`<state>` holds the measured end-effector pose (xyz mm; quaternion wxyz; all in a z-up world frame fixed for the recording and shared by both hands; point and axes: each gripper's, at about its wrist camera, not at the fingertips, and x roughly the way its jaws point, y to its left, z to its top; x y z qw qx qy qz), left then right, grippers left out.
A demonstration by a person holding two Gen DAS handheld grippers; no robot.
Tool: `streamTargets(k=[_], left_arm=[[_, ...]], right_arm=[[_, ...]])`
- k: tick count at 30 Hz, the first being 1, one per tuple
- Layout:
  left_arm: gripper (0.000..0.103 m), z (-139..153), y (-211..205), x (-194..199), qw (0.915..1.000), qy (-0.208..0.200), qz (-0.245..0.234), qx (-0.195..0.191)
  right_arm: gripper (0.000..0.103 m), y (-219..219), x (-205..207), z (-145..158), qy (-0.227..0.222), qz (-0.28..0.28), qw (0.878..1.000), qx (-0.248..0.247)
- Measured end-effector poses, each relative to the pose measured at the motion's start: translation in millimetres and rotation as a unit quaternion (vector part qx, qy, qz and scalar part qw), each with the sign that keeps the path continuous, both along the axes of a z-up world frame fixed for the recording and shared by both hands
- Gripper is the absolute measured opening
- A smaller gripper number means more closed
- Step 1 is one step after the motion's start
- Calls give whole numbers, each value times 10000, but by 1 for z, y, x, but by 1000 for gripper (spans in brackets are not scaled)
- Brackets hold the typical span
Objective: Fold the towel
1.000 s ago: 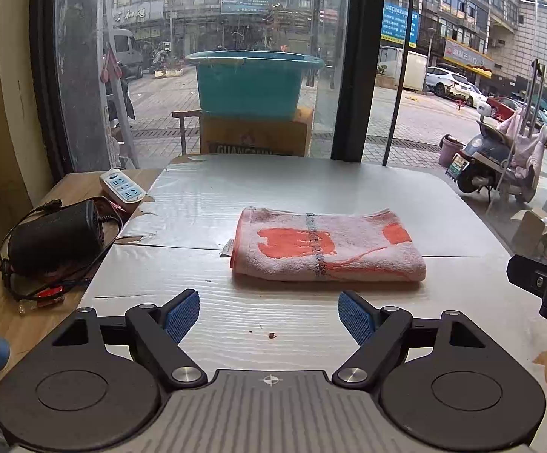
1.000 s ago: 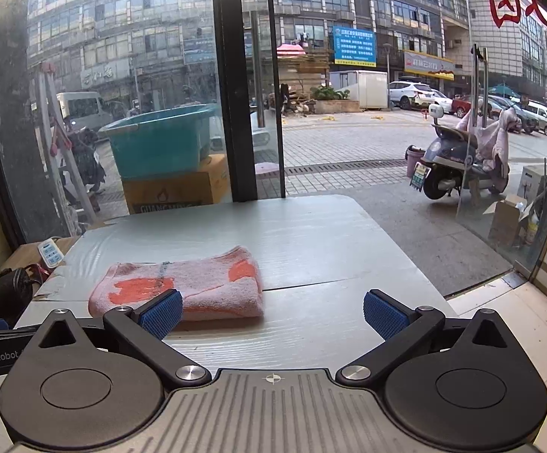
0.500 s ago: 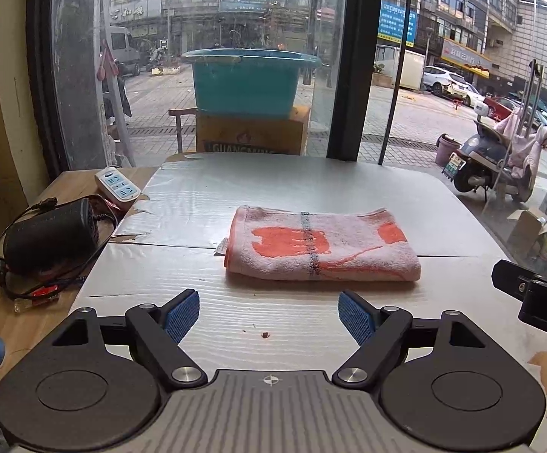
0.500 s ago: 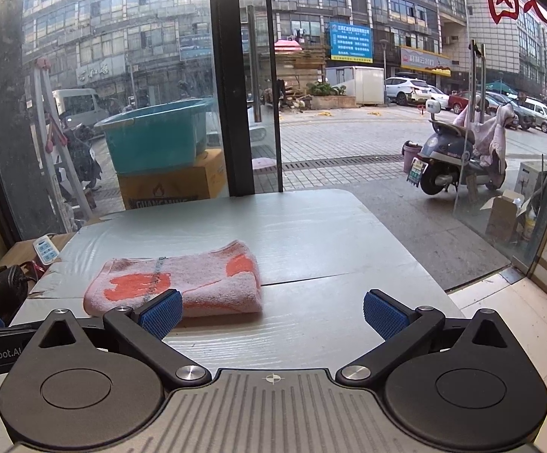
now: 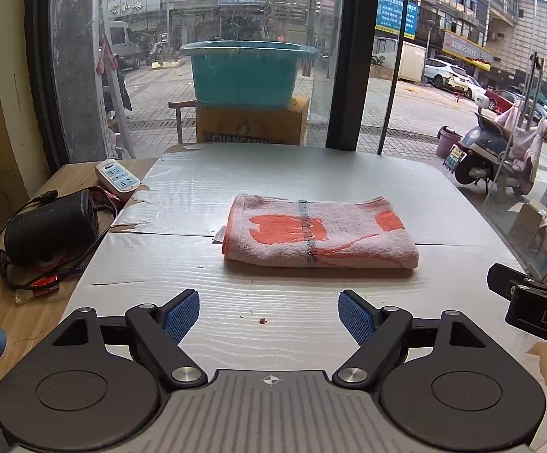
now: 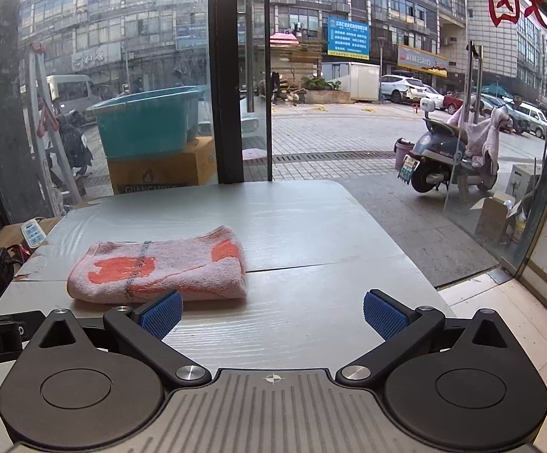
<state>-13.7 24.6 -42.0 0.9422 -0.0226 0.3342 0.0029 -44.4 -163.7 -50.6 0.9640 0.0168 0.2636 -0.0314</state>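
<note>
While towel [image 5: 320, 236] lies folded, power strip [image 5: 117, 175] beside, perhaps charger [image 5: 49, 226].

A grey table [image 5: 311, 173] stands before large shopfront windows [image 6: 386, 94], daylit street beyond.

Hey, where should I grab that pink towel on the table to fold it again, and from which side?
Probably the towel by its short right end, right claw coming in low from the right. That end lies nearest it, stacked thick and rounded, and both claws are open and empty. The left claw could pin the other end.
</note>
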Motion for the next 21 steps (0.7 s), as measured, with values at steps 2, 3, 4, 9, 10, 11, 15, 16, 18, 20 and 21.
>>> streamTargets(k=[2, 3, 4, 9, 10, 11, 15, 16, 18, 20, 21], left_arm=[[82, 0, 1, 1, 10000, -3, 53, 10], [82, 0, 1, 1, 10000, -1, 64, 17], [82, 0, 1, 1, 10000, 0, 75, 23], [82, -1, 0, 2, 9999, 1, 107, 99], [82, -1, 0, 2, 9999, 2, 108, 112], [82, -1, 0, 2, 9999, 4, 109, 125], [82, -2, -2, 2, 9997, 10, 109, 204], [82, -2, -2, 2, 9997, 22, 97, 210], [82, -2, -3, 3, 9997, 45, 76, 222], [82, -3, -4, 2, 9997, 43, 88, 232], [82, -3, -4, 2, 9997, 44, 90, 240]], right_arm=[[103, 0, 0, 0, 0, -5, 10000, -43], [103, 0, 0, 0, -3, -7, 10000, -64], [103, 0, 0, 0, -9, -7, 10000, -84], [103, 0, 1, -2, -13, 41, 9997, -245], [103, 0, 2, -3, -4, 57, 9996, -276], [103, -1, 2, -4, 6, 65, 9995, -313], [103, -3, 4, -7, 18, 13, 9992, -396], [103, -4, 5, -7, 16, -5, 9992, -412], [103, -5, 6, -7, 13, -32, 9991, -427], [103, -5, 6, -7, 12, -41, 9991, -430], [103, -5, 6, -7, 10, -38, 9990, -438]])
